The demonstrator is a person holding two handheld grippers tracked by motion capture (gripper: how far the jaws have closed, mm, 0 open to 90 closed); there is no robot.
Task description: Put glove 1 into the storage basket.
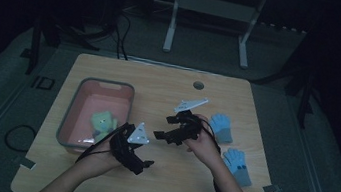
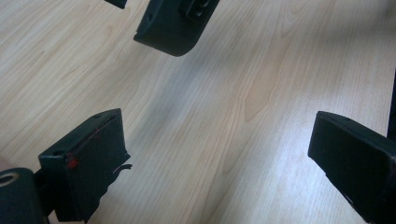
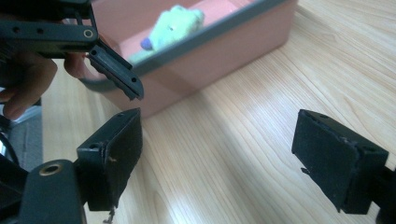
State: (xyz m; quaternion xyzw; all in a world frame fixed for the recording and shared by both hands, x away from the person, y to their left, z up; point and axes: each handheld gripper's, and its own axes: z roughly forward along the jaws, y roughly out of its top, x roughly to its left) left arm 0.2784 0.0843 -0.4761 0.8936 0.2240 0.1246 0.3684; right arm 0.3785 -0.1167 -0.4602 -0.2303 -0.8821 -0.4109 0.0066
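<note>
The high view is dim, so the green soft toy [image 1: 103, 122] in the pink bin [image 1: 79, 94] reads as little more than a pale shape — in the right gripper view it is blurred and cut off by the top edge. Two blue gloves [image 1: 220, 127] lie flat on the tabletop [image 1: 156, 185] to the right of the right gripper [image 1: 159, 136], one just behind the other, both untouched. That gripper's jaws are spread wide with nothing between them, only bare wood beneath. The left gripper [image 1: 147, 163], near the bin's front right corner, also has its jaws released and empty over bare tabletop. The two grippers point towards each other, close but apart — the gloves lie behind the right hand [image 1: 201, 139], well clear of either pair of jaws.
</note>
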